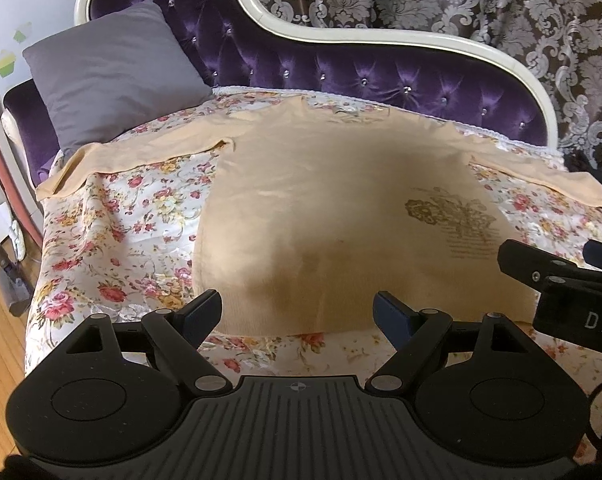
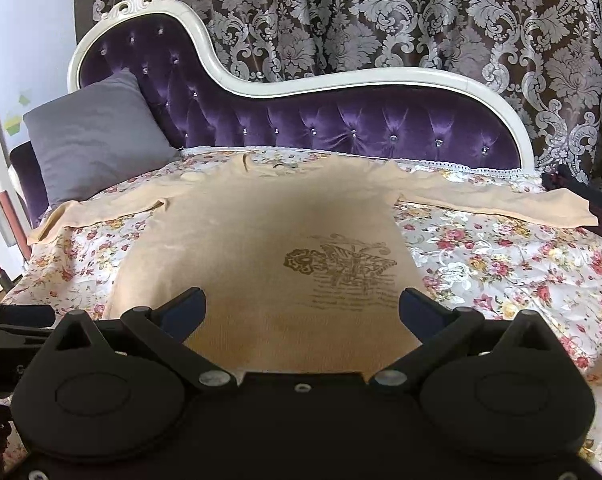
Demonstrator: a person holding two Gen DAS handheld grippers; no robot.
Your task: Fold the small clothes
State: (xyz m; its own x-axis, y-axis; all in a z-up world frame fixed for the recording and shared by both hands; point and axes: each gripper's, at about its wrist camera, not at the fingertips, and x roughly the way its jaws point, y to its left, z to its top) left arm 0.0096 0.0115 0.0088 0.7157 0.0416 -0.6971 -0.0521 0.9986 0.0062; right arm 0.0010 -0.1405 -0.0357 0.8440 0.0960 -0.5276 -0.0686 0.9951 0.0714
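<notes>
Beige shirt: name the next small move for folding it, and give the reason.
Probably lower both tools to the near hem and pinch it. The beige shirt lies flat on the floral cover, sleeves spread, nothing folded. The left tool and right tool hover open over that hem, holding nothing.

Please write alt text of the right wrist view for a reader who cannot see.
A beige long-sleeved shirt lies flat, sleeves spread, on a floral bedcover. The open right gripper hovers over its near hem. Behind stand a grey pillow and a purple tufted headboard.

Shirt print (image 2: 341, 270) text — too small to read
</notes>
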